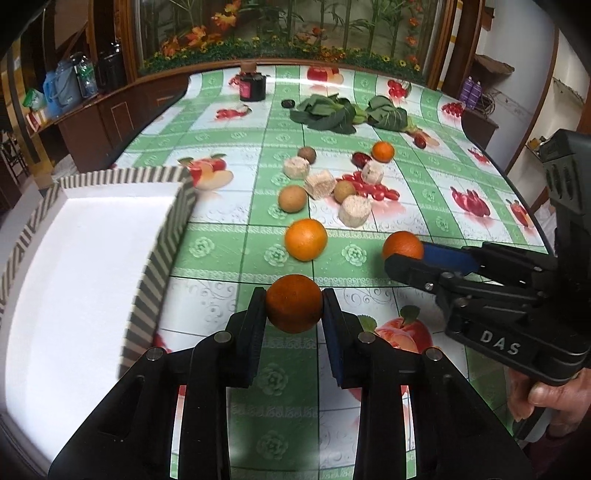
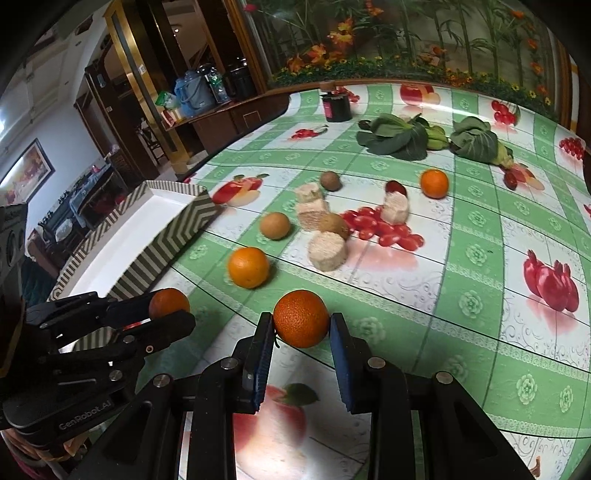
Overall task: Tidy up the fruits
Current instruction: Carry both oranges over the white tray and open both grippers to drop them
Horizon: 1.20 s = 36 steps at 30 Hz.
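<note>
The counter (image 1: pixel 229 258) wears a green and white cloth with fruit pictures, and a big wall picture of plants (image 1: pixel 288 29) stands behind it. A striped box (image 1: pixel 162 258) with a white inside sits at the left. The left gripper (image 1: pixel 294 303) fingers squeeze one orange (image 1: pixel 294 303). The right gripper (image 2: pixel 301 324) fingers squeeze another orange (image 2: pixel 301 324). A third orange (image 1: pixel 306 239) lies loose near them. The box is cut off at the edge.
</note>
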Available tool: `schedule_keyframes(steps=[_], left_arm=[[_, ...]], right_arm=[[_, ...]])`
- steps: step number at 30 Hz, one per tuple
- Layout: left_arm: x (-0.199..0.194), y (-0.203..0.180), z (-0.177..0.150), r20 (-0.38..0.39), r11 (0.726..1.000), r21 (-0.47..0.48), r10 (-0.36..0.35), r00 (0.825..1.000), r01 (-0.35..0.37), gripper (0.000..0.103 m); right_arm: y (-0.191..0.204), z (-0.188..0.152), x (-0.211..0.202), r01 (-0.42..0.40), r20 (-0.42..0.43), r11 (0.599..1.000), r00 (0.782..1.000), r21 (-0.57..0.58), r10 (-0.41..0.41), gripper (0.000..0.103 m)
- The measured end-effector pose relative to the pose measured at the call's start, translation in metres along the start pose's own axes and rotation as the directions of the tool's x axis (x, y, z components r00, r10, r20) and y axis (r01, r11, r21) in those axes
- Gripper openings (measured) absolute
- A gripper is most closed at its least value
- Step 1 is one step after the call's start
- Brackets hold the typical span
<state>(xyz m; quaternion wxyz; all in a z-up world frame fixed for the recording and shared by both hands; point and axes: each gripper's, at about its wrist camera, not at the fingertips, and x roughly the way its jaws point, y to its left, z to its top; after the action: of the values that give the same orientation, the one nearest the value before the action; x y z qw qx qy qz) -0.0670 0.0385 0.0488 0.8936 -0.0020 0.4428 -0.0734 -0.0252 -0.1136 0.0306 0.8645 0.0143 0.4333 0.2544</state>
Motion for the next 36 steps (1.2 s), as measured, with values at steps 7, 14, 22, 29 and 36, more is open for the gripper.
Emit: schedule_keyframes(steps=[7, 14, 22, 29, 36], left_arm=[[-0.025, 0.014, 0.003, 0.032, 0.999, -0.010, 0.044, 0.999, -0.043, 0.029], [-0.047, 0.034, 0.008, 0.047, 0.996, -0.051, 0.072, 0.996, -0.070, 0.029], [-0.071, 0.062, 0.020, 0.055, 0.991, -0.078, 0.109, 0.992, -0.105, 0.029], [-0.084, 0.099, 0.039, 0.064, 0.984, -0.107, 0.148, 0.987, -0.141, 0.029], [-0.049, 0.134, 0.050, 0.004, 0.971, -0.167, 0.176, 0.984, -0.173, 0.029]], right_arm=[[0.020, 0.011, 0.003, -0.028, 0.004, 0.999, 1.000, -0.034, 0.028, 0.030], [0.044, 0.023, 0.008, -0.059, 0.003, 0.995, 0.998, -0.082, 0.059, 0.030], [0.074, 0.036, 0.015, -0.088, -0.003, 0.986, 0.996, -0.142, 0.089, 0.030], [0.096, 0.052, 0.022, -0.113, -0.002, 0.977, 0.993, -0.180, 0.114, 0.030], [0.121, 0.071, 0.038, -0.128, -0.012, 0.966, 0.992, -0.222, 0.129, 0.030]])
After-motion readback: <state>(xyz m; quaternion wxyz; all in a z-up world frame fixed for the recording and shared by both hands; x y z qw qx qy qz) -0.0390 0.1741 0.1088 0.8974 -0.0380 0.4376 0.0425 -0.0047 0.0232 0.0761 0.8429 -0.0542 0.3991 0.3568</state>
